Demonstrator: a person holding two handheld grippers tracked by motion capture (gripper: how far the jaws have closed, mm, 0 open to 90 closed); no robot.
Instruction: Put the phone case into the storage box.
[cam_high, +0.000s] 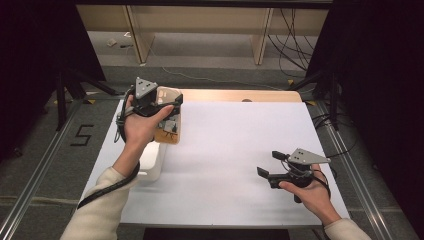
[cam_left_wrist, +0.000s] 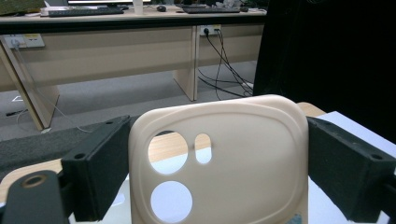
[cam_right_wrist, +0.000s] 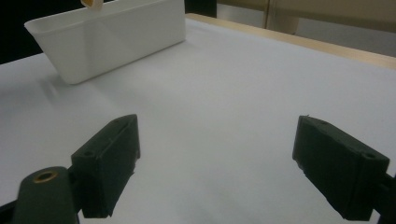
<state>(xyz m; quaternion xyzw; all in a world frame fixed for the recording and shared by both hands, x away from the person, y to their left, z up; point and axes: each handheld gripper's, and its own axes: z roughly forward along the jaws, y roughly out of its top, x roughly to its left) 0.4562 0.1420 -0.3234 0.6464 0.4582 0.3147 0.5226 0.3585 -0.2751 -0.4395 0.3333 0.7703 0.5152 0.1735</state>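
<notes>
White tabletop (cam_high: 235, 150), desks and cables lying beyond at 12 o'clock.

Item: phone case (cam_left_wrist: 219, 158), cream, camera cut-outs showing. It is being held upright in the left gripper (cam_high: 167, 107) at about 10 o'clock on the table, jaws grasping it by its two long edges, above the far end of a white bin (cam_right_wrist: 107, 35).

Item: right gripper (cam_high: 270, 165), sitting low at 4 o'clock, jaws standing released with nothing between them.

Risks, as judged: the case is being pinched only along thin, rounded, flexible edges, so it could be bowing and springing out; a tilt of the hand could be letting it slide down through the pads; a release off-centre could be sending it onto the bin's rim or the table instead of inside.
</notes>
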